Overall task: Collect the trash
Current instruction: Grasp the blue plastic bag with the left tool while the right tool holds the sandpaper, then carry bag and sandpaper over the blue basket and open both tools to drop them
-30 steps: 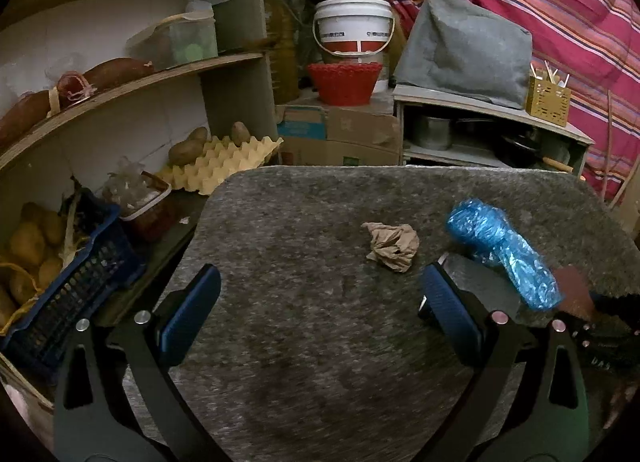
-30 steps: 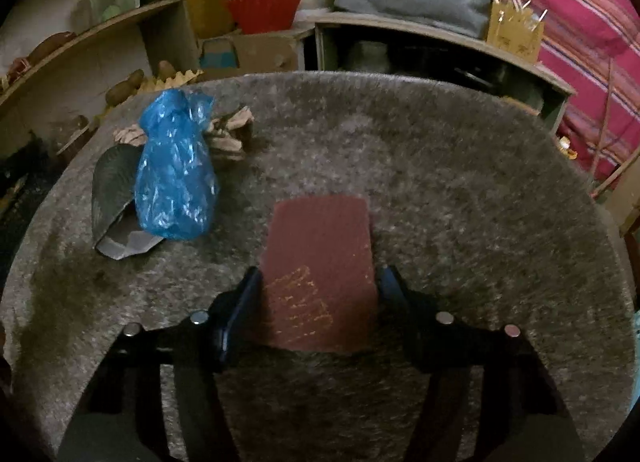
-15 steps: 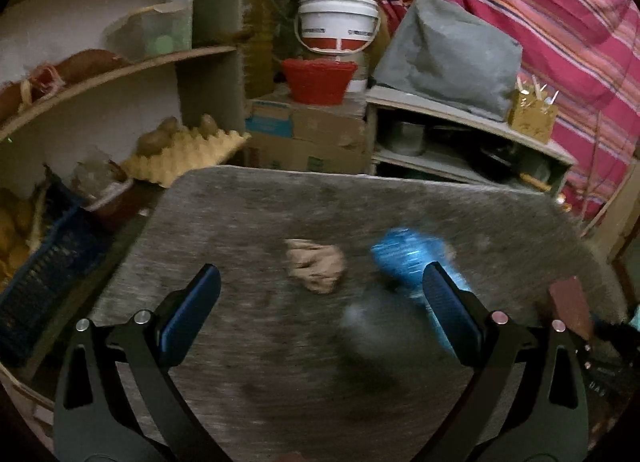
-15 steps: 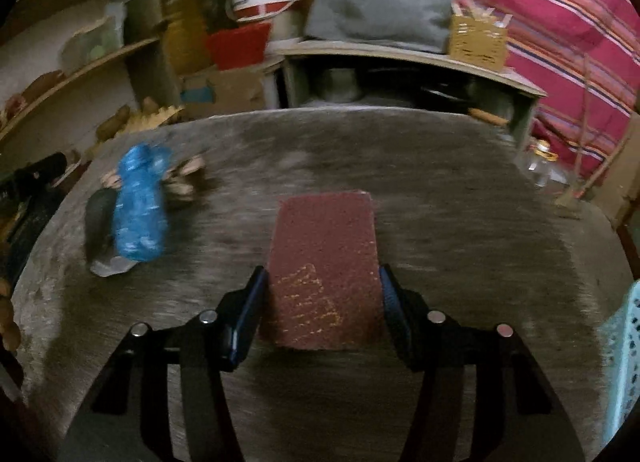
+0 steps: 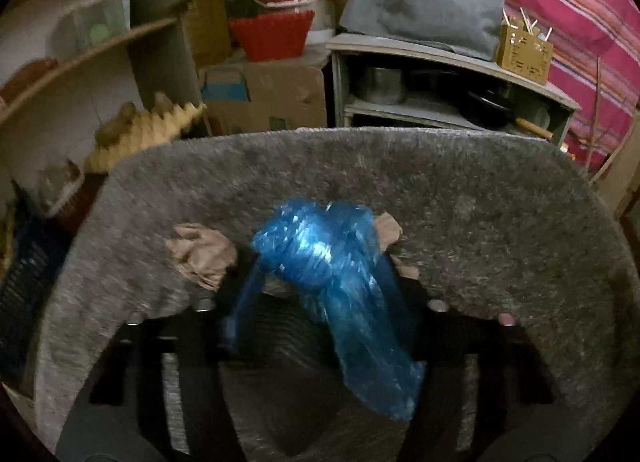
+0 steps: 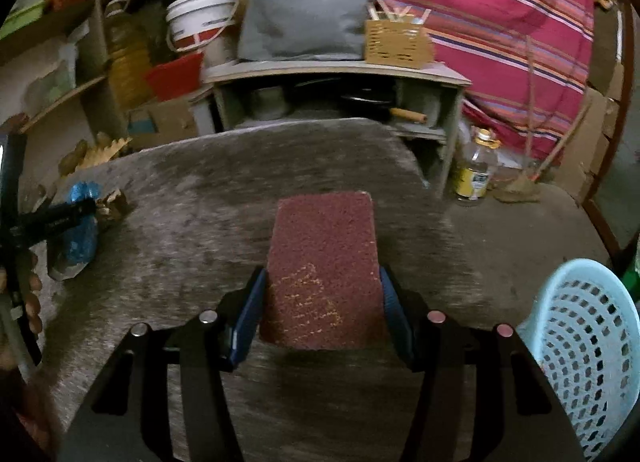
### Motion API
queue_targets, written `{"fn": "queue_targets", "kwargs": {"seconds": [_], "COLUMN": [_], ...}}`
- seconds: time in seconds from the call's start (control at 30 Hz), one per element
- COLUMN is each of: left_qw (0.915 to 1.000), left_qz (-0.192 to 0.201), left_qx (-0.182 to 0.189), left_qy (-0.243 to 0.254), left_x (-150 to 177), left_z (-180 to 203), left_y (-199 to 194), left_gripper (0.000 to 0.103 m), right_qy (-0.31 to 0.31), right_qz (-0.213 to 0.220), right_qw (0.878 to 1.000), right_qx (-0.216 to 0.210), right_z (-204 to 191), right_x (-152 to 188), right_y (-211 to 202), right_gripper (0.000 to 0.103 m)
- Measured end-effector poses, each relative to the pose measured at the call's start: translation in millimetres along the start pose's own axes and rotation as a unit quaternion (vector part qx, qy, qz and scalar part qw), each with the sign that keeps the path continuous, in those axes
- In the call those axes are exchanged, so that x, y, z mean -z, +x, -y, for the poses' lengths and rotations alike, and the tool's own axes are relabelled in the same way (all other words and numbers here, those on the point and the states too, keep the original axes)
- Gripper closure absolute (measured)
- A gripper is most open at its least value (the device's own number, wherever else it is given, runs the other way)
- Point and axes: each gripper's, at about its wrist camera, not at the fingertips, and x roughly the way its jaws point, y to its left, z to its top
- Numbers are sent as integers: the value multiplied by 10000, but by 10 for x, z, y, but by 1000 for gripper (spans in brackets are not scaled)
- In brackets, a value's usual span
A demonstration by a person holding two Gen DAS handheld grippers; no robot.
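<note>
While right fingers (image 6: 322, 312) clamp a red sponge (image 6: 324, 274), closing left fingers (image 5: 316, 294) hide behind blue bag (image 5: 332, 274).

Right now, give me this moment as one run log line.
left claw: closing around blue plastic bag | right claw: holding maroon pad | light blue basket: lower right | crumpled brown paper: on table

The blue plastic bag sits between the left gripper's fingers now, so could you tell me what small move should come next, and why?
Probably finish closing the left gripper on the blue plastic bag. Its jaws are closing with the bag between them, and the bag still lies on the grey mat with crumpled brown paper beside it.
</note>
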Motion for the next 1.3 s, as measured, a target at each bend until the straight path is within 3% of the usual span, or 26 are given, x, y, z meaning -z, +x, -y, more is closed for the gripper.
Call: {"fn": "queue_targets", "kwargs": {"seconds": [0.07, 0.17, 0.47, 0.8, 0.93, 1.3], "left_qw": [10000, 9997, 9951, 9819, 9734, 9532], "left_qz": [85, 246, 873, 1196, 1130, 989], "left_qx": [5, 48, 343, 1182, 1692, 2307], "left_qy": [24, 3, 321, 868, 1058, 1685], "left_x": [4, 1, -7, 259, 431, 961], "left_z": [5, 5, 429, 1573, 2145, 3342], "left_y": [-15, -129, -735, -1363, -1509, -1755], "left_gripper": [68, 75, 76, 77, 77, 77], "right_qy": [103, 243, 598, 892, 947, 1060], "right_qz": [48, 131, 411, 602, 617, 503], "right_qw": [9999, 9996, 9969, 9912, 9895, 9856], "right_qx": [46, 91, 316, 771, 906, 1218], "right_z": [142, 304, 860, 1648, 1913, 2466], "right_x": [3, 15, 56, 221, 314, 546], "right_y": [-54, -142, -473, -892, -1017, -1150], "right_gripper": [47, 47, 47, 47, 47, 47]}}
